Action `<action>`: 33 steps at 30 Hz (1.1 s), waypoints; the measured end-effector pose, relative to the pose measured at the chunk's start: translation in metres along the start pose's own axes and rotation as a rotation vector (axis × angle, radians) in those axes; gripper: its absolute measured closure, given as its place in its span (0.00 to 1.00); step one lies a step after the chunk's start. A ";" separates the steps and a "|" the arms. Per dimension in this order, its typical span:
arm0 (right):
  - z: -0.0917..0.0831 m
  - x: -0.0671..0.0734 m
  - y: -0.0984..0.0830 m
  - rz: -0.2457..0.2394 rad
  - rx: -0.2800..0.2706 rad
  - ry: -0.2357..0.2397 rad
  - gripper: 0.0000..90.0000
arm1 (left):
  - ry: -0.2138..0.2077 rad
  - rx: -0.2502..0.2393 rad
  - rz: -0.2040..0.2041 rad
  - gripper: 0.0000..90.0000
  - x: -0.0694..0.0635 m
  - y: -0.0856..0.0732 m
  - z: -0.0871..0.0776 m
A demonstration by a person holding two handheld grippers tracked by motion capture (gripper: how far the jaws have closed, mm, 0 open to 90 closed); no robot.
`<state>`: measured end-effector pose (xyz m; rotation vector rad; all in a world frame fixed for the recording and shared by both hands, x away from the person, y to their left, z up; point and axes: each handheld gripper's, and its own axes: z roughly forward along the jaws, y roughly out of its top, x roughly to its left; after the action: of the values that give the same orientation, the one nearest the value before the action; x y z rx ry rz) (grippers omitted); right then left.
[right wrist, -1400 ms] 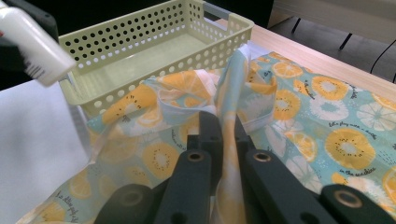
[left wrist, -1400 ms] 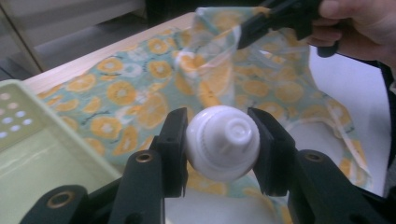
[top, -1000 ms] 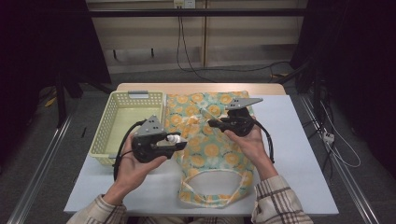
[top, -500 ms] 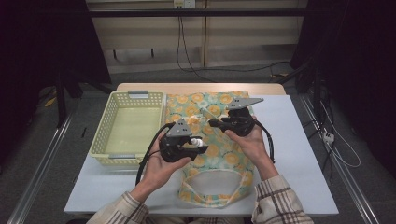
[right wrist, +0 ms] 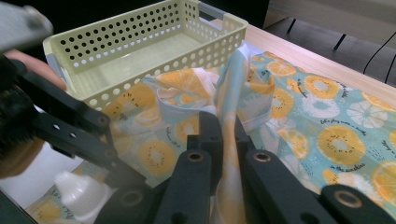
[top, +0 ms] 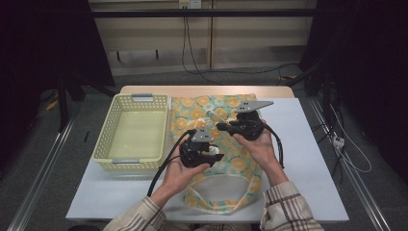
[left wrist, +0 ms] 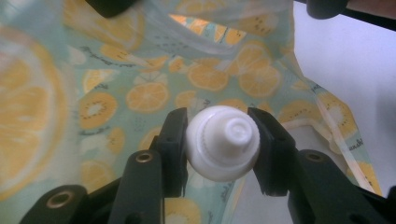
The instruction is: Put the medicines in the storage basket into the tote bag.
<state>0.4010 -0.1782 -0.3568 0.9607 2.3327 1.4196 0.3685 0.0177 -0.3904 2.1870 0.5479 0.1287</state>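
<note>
High view: left gripper [top: 215,156], jaws pinching the white bottle [left wrist: 223,142], has moved from beside the yellow basket [top: 132,166] over the citrus-print bag [top: 192,115], whose fabric right gripper [top: 219,127] jaws clamp, ready for insertion.

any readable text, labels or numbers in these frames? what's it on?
Nothing legible.
Fruit-print cloth bag: small dark script lines beside the citrus and kiwi slices, too small and blurred to read in both gripper views.
White bottle in the left tool: no marking visible.
Yellow basket: no label visible.
</note>
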 end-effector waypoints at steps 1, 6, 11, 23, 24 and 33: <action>0.000 0.000 0.000 0.000 -0.001 -0.001 1.00 | 0.002 0.002 0.000 0.67 0.001 -0.001 0.005; -0.002 0.000 0.000 -0.001 -0.003 -0.001 1.00 | 0.015 0.020 -0.020 0.67 0.006 -0.001 0.015; -0.002 -0.001 0.000 0.003 -0.002 -0.003 1.00 | 0.024 0.051 -0.042 0.67 0.013 -0.005 0.030; -0.001 -0.005 -0.004 0.010 0.011 -0.005 1.00 | 0.066 0.065 -0.112 0.67 0.028 -0.012 0.055; -0.001 -0.005 -0.004 0.010 0.011 -0.006 1.00 | 0.076 0.070 -0.111 0.67 0.028 -0.012 0.057; 0.001 -0.006 -0.005 0.015 0.015 -0.002 1.00 | 0.085 0.068 -0.120 0.52 0.033 -0.014 0.058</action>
<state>0.4036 -0.1832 -0.3624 0.9856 2.3430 1.4074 0.4098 -0.0026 -0.4408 2.2162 0.7393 0.1414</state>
